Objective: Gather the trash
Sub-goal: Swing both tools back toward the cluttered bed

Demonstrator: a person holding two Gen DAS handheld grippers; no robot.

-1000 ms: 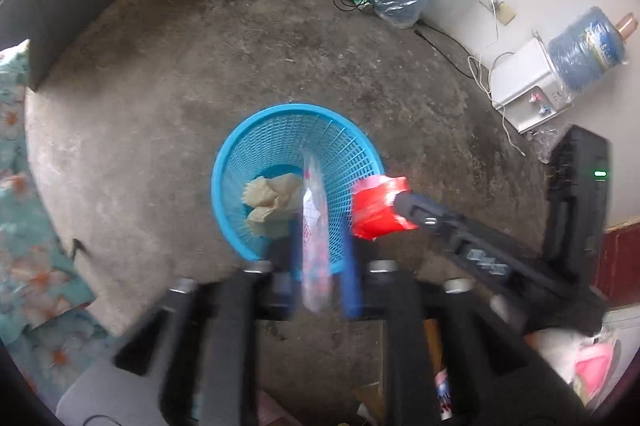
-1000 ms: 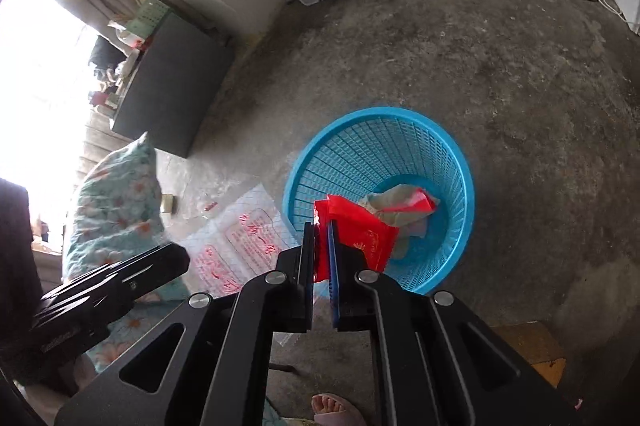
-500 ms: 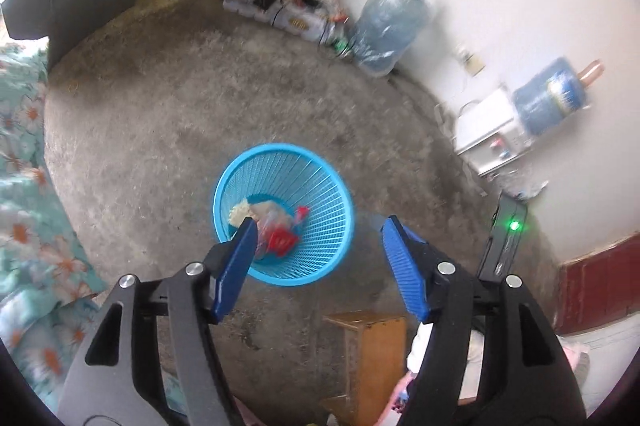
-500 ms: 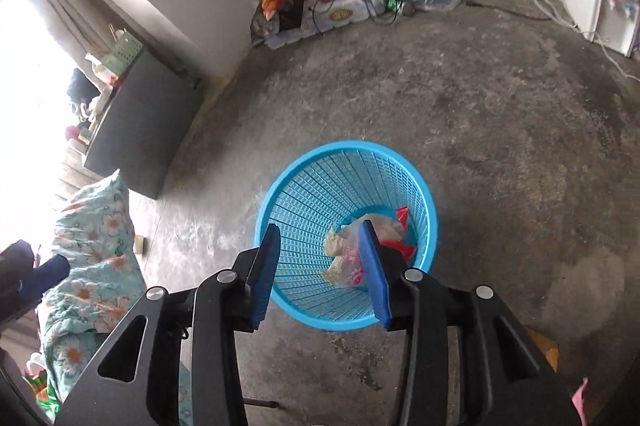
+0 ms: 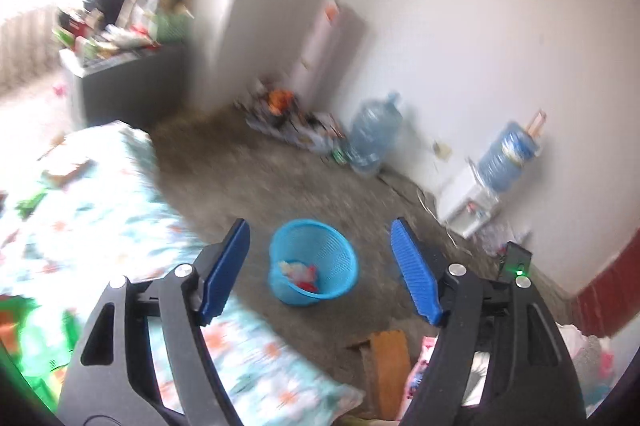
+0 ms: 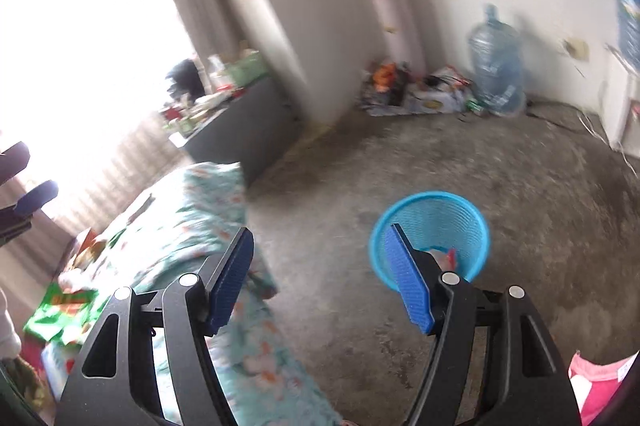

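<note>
A blue mesh trash basket point(image 5: 320, 238) stands on the concrete floor with crumpled wrappers point(image 5: 298, 272) inside; it also shows in the right wrist view point(image 6: 440, 214). My left gripper point(image 5: 320, 272) is open and empty, raised well above and back from the basket. My right gripper point(image 6: 320, 276) is open and empty, with the basket behind its right finger point(image 6: 406, 282). Green and red wrappers point(image 6: 60, 306) lie on the floral bed at the left.
A floral-sheeted bed point(image 5: 120, 209) fills the left. Water jugs point(image 5: 374, 133), a dispenser point(image 5: 466, 201) and cables line the far wall. A dark cabinet point(image 6: 240, 121) stands by the window. A wooden stool point(image 5: 388, 358) is near the basket.
Both grippers dropped their wrappers into the basket, opened wide, then rose and tilted up away from it. The view now takes in the room and bed.
</note>
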